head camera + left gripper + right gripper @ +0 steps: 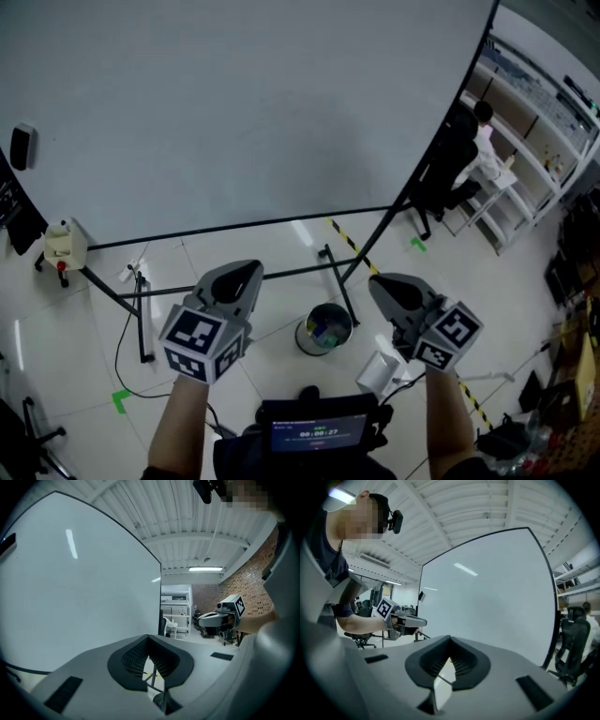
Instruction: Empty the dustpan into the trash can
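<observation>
A small round trash can (324,330) with some litter inside stands on the white floor by the foot of a whiteboard stand. I hold both grippers up, above and on either side of it. My right gripper (386,289) (450,641) is shut, and a white dustpan (380,371) (442,687) hangs under it, showing in the gap behind its pads. My left gripper (242,274) (148,638) looks shut with nothing seen between its pads. Each gripper also shows in the other's view: the right gripper (220,618) and the left gripper (406,620).
A large whiteboard (234,112) on a black frame fills the far side, its legs (333,272) reaching toward the can. A person (464,155) sits at a white shelf unit at the back right. Yellow-black tape (352,242) and a cable (127,337) lie on the floor.
</observation>
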